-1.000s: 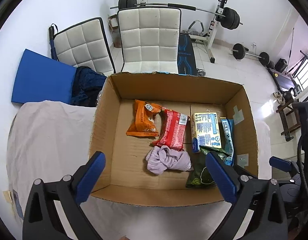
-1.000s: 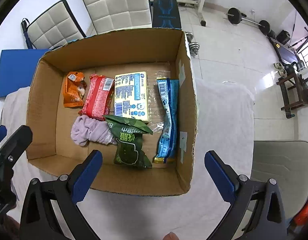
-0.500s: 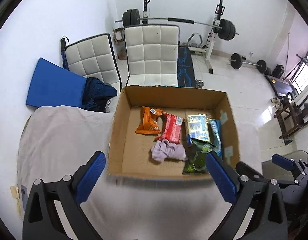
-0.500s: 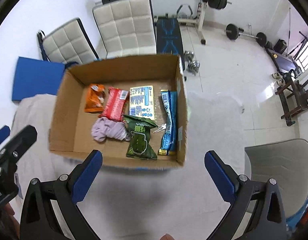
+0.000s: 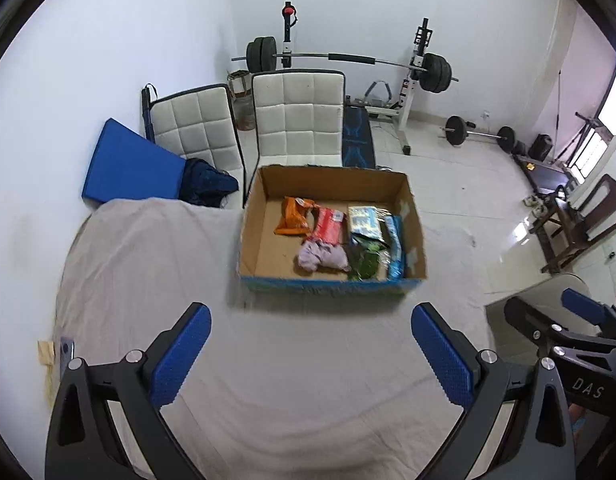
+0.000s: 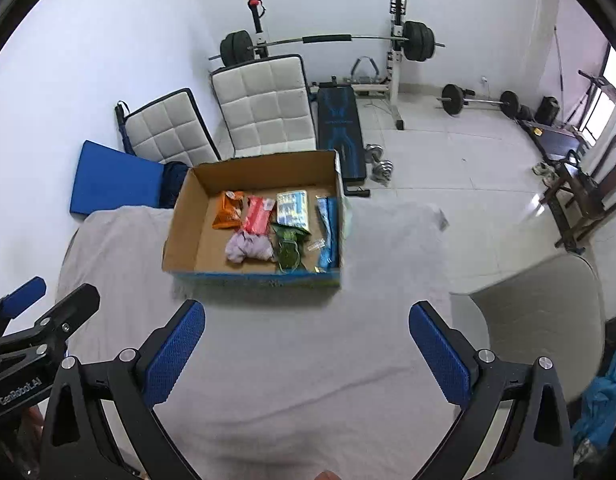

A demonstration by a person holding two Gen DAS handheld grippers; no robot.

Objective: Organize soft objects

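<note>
Left wrist view: the left gripper [image 5: 311,354] hangs wide and empty over the cloth-covered table [image 5: 148,264]; ahead sits the cardboard box [image 5: 331,283] holding a lilac cloth [image 5: 321,257] and snack packets.

Right wrist view: the right gripper [image 6: 307,354], equally wide and empty, faces that box [image 6: 252,278].

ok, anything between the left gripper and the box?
Nothing: only bare grey cloth lies between the open left gripper and the cardboard box, clearest in the left wrist view.
</note>
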